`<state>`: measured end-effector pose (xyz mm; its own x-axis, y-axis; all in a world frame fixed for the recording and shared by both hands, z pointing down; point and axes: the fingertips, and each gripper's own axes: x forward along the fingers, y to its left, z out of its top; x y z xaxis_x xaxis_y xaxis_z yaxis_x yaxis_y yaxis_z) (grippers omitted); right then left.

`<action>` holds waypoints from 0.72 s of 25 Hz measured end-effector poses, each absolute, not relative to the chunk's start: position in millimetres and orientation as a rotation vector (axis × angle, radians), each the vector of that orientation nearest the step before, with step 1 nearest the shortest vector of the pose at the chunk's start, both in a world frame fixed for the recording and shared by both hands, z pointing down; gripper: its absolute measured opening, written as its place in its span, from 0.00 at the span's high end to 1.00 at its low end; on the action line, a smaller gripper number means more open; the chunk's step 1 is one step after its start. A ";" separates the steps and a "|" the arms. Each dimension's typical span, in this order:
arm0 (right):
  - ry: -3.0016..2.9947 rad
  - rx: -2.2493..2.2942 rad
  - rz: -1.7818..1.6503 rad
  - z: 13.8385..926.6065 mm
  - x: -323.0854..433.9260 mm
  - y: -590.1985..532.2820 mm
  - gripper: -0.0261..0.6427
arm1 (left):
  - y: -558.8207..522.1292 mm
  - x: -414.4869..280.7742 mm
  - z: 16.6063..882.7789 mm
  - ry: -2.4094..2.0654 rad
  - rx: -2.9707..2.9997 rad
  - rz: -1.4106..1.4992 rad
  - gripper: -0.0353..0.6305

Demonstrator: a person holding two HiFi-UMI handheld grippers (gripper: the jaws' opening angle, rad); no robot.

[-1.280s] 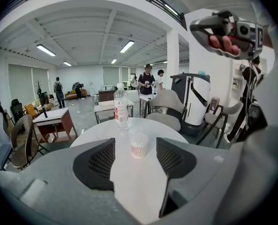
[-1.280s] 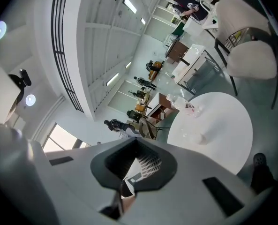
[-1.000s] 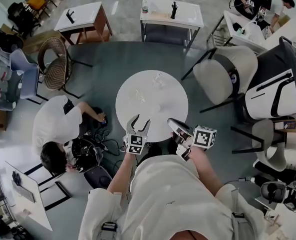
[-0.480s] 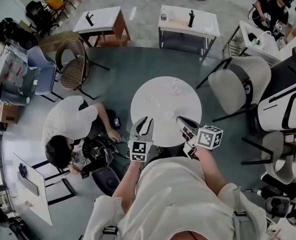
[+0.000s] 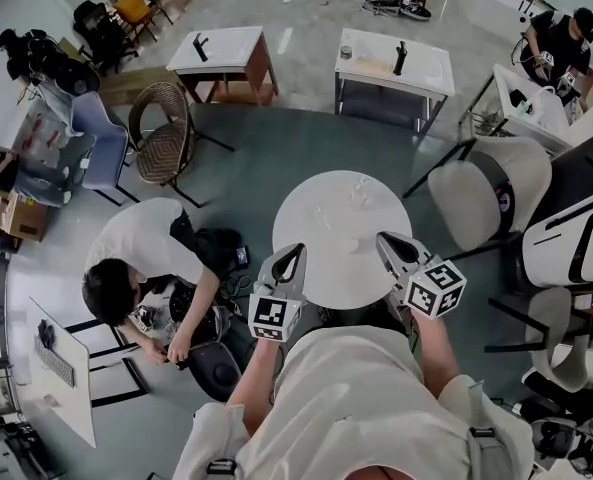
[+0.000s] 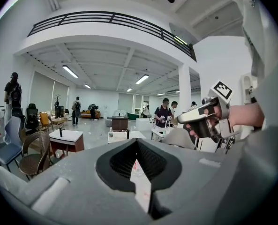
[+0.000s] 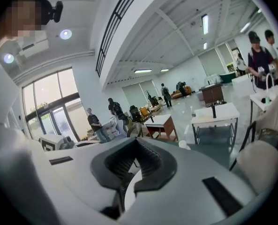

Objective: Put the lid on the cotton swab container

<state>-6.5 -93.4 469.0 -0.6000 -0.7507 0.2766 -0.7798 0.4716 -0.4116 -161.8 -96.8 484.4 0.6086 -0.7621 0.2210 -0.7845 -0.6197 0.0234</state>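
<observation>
Far left of the head view: a crouching person bends over equipment on the floor.

Lower centre: the left gripper overlaps the lower left edge of the round white table. Its jaws have just been closing and now meet at the tips, with nothing between them.

Centre: several small clear items lie on the upper part of the tabletop, well apart from both grippers. At this size the cotton swab container cannot be told from its lid.

Right of centre: the right gripper overlaps the table's lower right edge. Its jaws are pressed together and empty.

Right: a pale chair stands beside the table.
</observation>
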 end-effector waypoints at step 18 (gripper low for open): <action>-2.690 1.389 0.549 437.5 -16.4 -80.5 0.95 | -80.8 -159.3 458.0 -1.106 2.664 0.194 0.93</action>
<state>-16.4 -80.5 437.5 -0.5905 -0.7772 0.2175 -0.8003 0.5290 -0.2825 -159.3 -80.8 458.0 0.7030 -0.6774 0.2166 -0.7107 -0.6807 0.1777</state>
